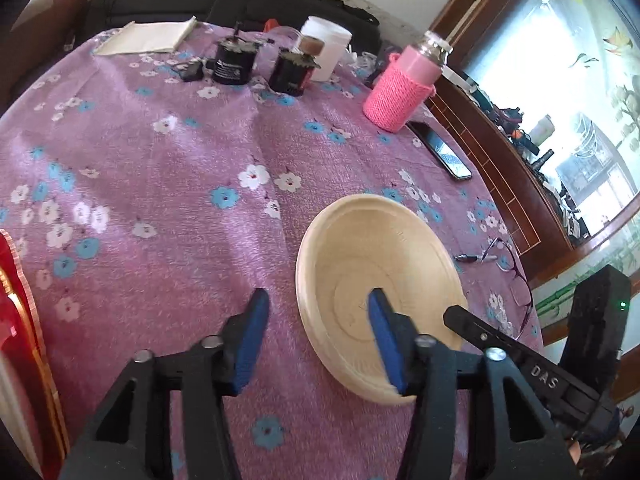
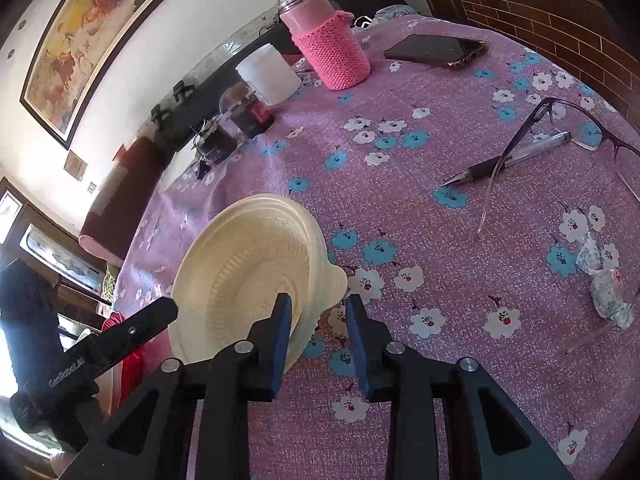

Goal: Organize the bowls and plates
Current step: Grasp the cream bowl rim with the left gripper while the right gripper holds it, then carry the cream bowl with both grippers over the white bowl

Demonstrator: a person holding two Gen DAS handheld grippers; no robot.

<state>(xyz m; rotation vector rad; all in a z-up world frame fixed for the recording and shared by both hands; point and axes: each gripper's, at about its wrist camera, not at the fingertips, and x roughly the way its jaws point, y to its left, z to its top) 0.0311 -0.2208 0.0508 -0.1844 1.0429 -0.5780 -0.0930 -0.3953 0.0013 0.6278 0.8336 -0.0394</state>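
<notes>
Nearest the left camera, the left gripper (image 1: 318,300) straddles the near rim of the cream dish (image 1: 380,248): one blue pad is over its inside, the other over the flowered tablecloth (image 1: 160,160), jaws apart with cloth showing beside the rim. From the opposite side, the right gripper (image 2: 318,304) brackets the dish (image 2: 240,272) at its lipped edge (whether its pads press on it I cannot tell). Farther back lie a pen (image 2: 508,160) and glasses (image 2: 572,124), then a phone (image 2: 432,50), a pink-sleeved bottle (image 2: 332,48) and a white jar (image 2: 268,76).
</notes>
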